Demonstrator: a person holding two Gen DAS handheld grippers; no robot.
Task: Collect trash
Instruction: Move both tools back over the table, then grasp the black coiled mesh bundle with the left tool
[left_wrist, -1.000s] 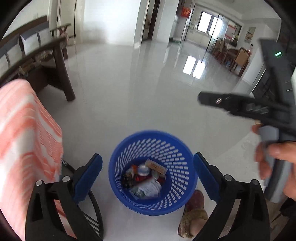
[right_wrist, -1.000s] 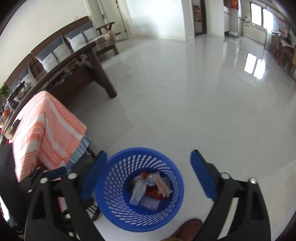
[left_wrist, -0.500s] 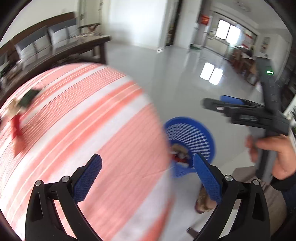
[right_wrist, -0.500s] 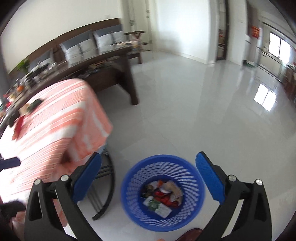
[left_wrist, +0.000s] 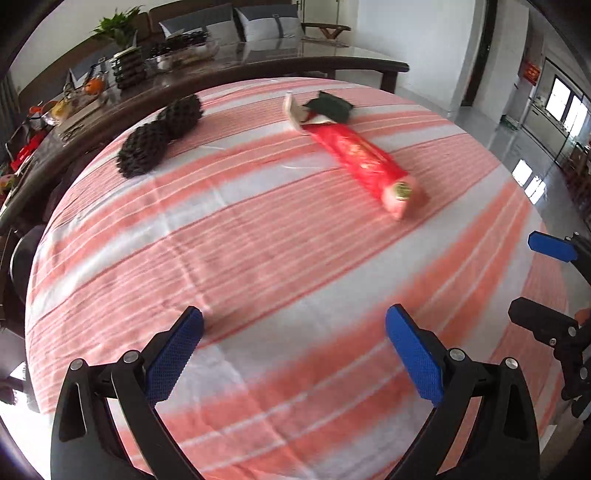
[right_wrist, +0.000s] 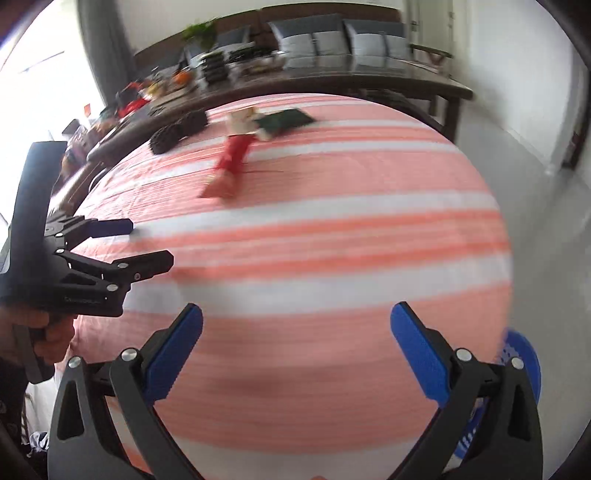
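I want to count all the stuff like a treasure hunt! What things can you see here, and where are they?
striped cloth: one, orange and white, covering the near table
red wrapper: one, long, red, lying on the cloth's far right part
dark green packet: one, past the red wrapper's far end
black bumpy lumps: two, side by side, far left on the cloth
dark wooden table: one, behind the cloth, cluttered
grey cushions: several, on the sofa at the back
plant: one, green, back left
blue basket: one, on the floor, right of the table
left tongs: blue pads, open, empty
right tongs: blue pads, open, empty
hand: one, holding the left tongs' handle
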